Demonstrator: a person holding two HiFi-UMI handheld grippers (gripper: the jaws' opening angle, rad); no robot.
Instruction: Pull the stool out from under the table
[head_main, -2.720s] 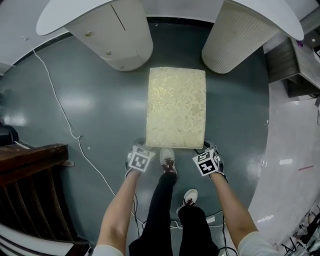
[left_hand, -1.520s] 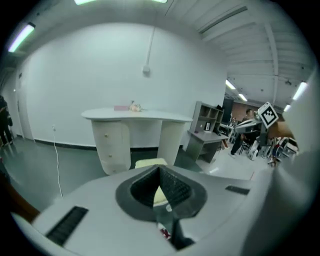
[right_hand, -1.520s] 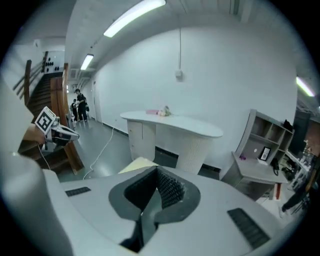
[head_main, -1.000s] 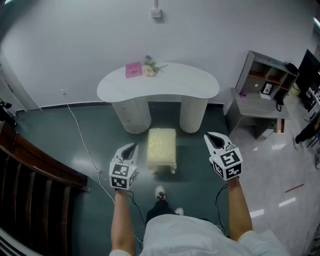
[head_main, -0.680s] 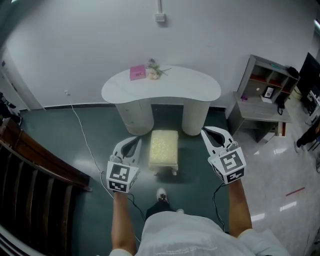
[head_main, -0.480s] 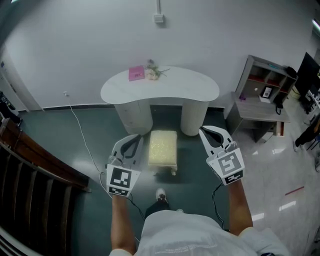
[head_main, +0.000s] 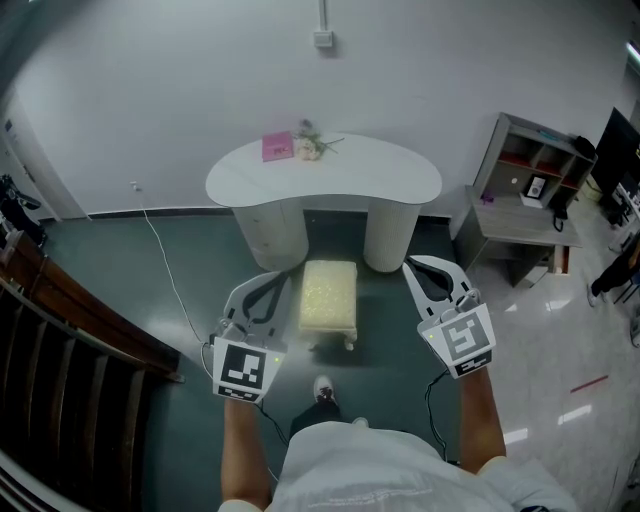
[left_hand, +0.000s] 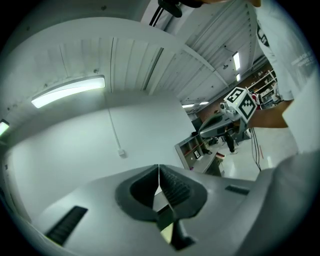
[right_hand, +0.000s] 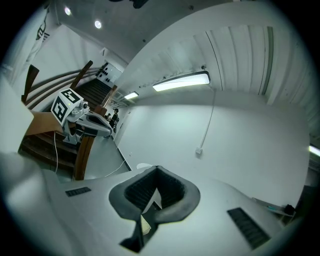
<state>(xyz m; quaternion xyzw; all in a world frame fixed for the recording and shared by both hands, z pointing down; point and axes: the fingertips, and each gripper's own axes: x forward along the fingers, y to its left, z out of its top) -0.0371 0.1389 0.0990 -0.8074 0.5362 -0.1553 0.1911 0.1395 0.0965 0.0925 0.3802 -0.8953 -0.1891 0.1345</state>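
Observation:
The cream upholstered stool (head_main: 328, 297) stands on the dark floor in front of the white kidney-shaped table (head_main: 325, 172), just outside the gap between its two pedestals. My left gripper (head_main: 270, 280) hangs in the air left of the stool, shut and empty. My right gripper (head_main: 415, 266) is raised right of the stool, also shut with nothing in it. Neither touches the stool. In the left gripper view the jaws (left_hand: 159, 172) meet tip to tip. The right gripper view shows the same (right_hand: 156, 170). Both cameras point up at the white wall.
A pink book (head_main: 278, 146) and flowers (head_main: 312, 145) lie on the table. A white cable (head_main: 165, 270) runs across the floor at left, beside a dark wooden railing (head_main: 60, 330). A grey shelf desk (head_main: 520, 190) stands at right. My shoe (head_main: 322, 390) is near the stool.
Earlier both grippers were down at the stool's near edge; now they are lifted off it and the view is much higher. Over the last second they only drifted slightly.

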